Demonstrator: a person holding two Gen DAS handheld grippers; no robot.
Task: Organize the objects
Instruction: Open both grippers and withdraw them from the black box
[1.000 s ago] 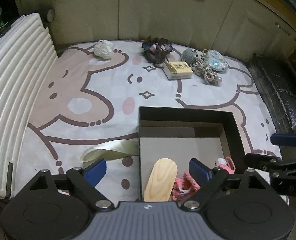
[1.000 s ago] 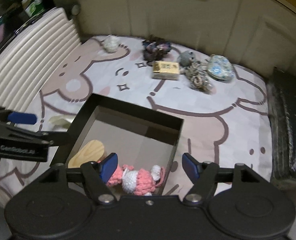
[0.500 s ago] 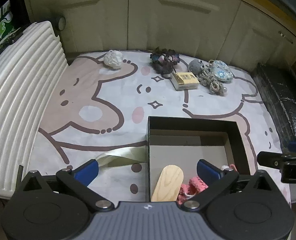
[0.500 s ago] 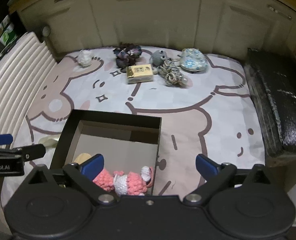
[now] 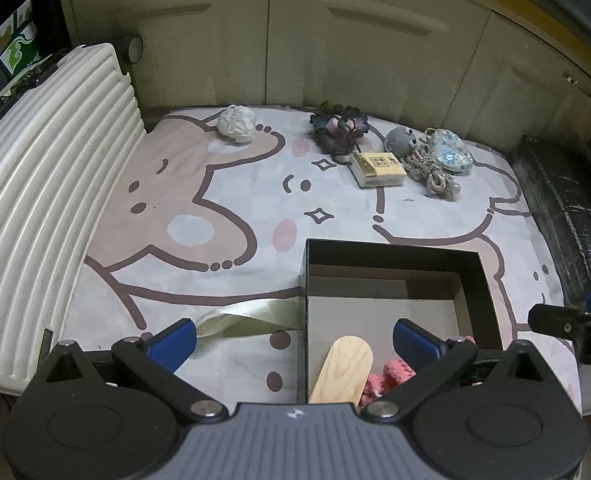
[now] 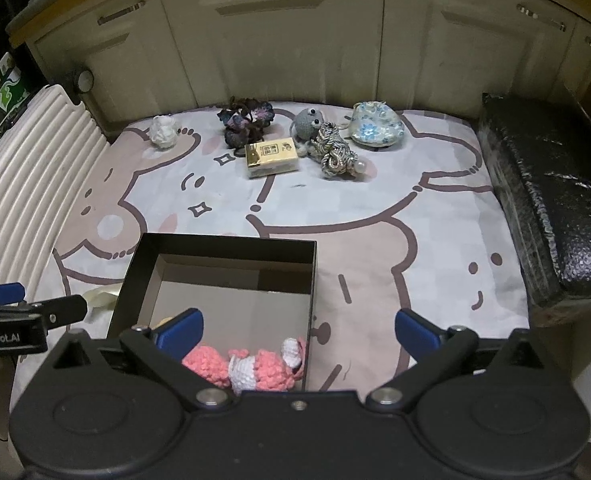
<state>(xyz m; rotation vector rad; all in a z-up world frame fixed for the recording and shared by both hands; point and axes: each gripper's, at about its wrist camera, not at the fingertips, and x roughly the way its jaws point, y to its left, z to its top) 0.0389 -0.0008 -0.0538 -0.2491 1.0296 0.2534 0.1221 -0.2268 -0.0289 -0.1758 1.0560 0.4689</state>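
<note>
Right wrist view shows the right gripper (image 6: 298, 330) with its jaws spread wide and nothing between the pads, hanging over the near right corner of the black box (image 6: 231, 245); the left gripper (image 5: 293, 340) is equally wide and empty, straddling the box's left wall. Inside the box, at 6 o'clock against the near wall, lie 2 items: a pink crochet doll (image 6: 251, 368) and, to its left, a pale wooden paddle (image 5: 345, 374). The rest of the box floor is bare. A cream ribbon (image 5: 247, 316) trails from the box's left side at 9 o'clock. I judge the job about a quarter done, since 6 things wait along the far edge of the cartoon mat (image 6: 375, 248) at 12 o'clock: a white ball (image 6: 164, 131), a dark flower bunch (image 6: 247, 120), a gold box (image 6: 272, 157), a grey crochet toy (image 6: 306, 121), a coiled cord (image 6: 335, 153) and a floral pouch (image 6: 377, 129).
</note>
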